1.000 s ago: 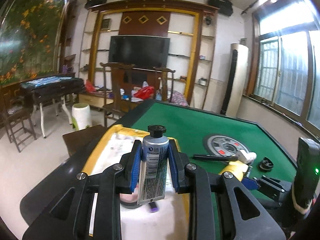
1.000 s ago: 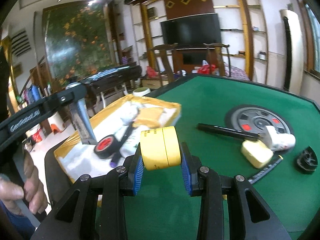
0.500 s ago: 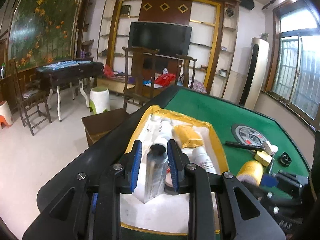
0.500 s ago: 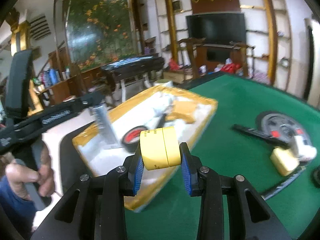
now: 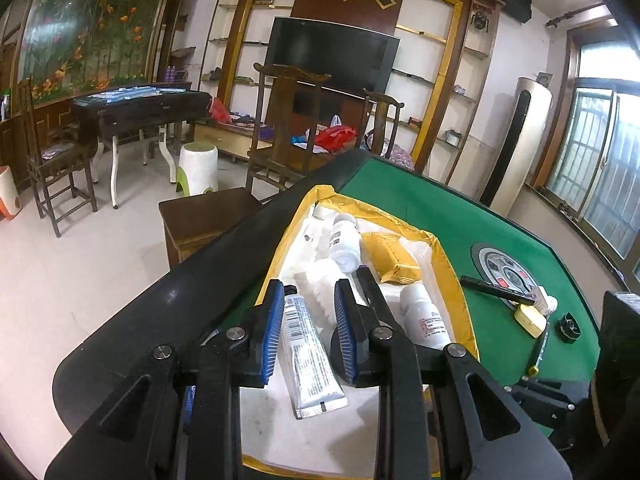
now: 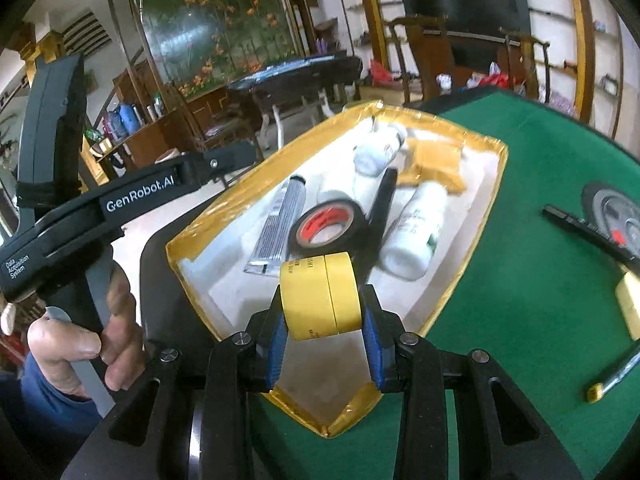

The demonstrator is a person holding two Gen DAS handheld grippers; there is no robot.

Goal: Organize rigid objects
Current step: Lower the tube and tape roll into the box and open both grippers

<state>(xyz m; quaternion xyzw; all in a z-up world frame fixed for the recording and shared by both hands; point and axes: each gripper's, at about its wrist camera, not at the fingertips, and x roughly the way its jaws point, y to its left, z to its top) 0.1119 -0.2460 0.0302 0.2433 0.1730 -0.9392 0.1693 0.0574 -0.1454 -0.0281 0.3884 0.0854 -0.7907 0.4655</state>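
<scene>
Inside, my yellow-rimmed tray [image 6: 486, 200] holds a tube [image 5: 310, 354], white bottles [image 6: 416, 232], a black tape roll [image 6: 328, 228] and a yellow packet [image 5: 394, 260]. My left gripper [image 5: 308, 336] hangs released, fingers apart around the lying tube. My right gripper [image 6: 322, 334] clamps yellow tape [image 6: 320, 294] over the tray's near end. Bottle labels are unreadable.

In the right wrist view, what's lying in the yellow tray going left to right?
Silver tube → black tape roll → white bottle with green print. The yellow tape roll, held in the right gripper, overlaps the black tape roll's span.
</scene>
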